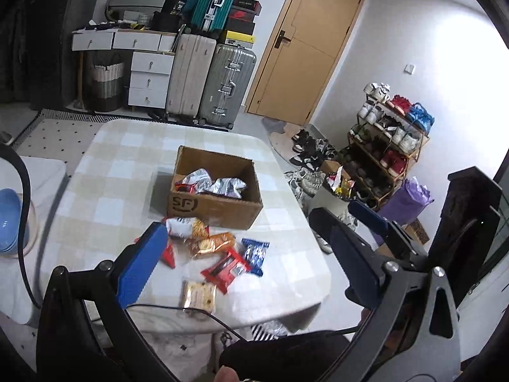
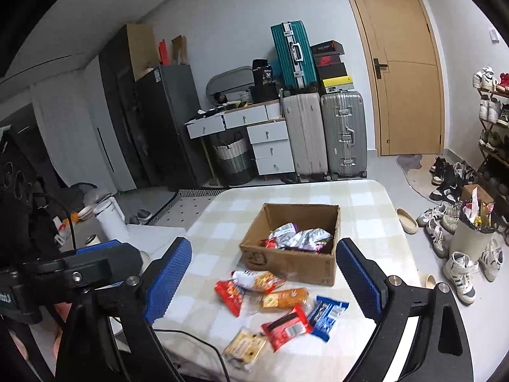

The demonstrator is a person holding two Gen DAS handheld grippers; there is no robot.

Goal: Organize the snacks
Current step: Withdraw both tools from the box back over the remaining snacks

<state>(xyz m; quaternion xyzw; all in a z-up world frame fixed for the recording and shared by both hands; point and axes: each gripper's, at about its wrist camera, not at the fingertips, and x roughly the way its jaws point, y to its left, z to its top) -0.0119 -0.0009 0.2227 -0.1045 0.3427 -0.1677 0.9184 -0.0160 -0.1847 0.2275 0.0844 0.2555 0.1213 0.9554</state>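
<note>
- Loosely speaking, both tools hung above the near edge of the desk (image 2: 222, 219), which wore a pale checked cloth; neither touched any snack
- Leftmost, the left tool (image 1: 248, 248) stood released, its blue pads spread wide with nothing between them; the right tool (image 2: 264, 273) was likewise spread and bare
- On the cloth just in front of the cardboard box (image 2: 296, 261) lay the loose snacks, starting at the left with a red packet (image 2: 229, 296) and a white-and-orange bag (image 2: 259, 280) that touched each other
- Next came an orange cracker pack (image 2: 286, 297) in the middle of the cluster, and nearer the desk's edge a clear-wrapped pastry (image 2: 245, 347), slightly apart from the rest
- Then a red bar wrapper (image 2: 286, 326), overlapped at its right by a blue wrapper (image 2: 327, 316), the rightmost piece
- Behind them the box sat open-topped near the desk's centre, already holding several crinkled silver bags (image 2: 299, 235)
- By the look of them, all these packets would be light and soft, with slick film that could slide between the pads; the crackers and pastry seemed liable to crush
- A fair hold, I judged, would be across the narrow width of a packet at its middle or on a crimped end seam, with a gentle squeeze
- Overlapping wrappers might drag a neighbour along, so the isolated pastry looked the easiest pick
</note>
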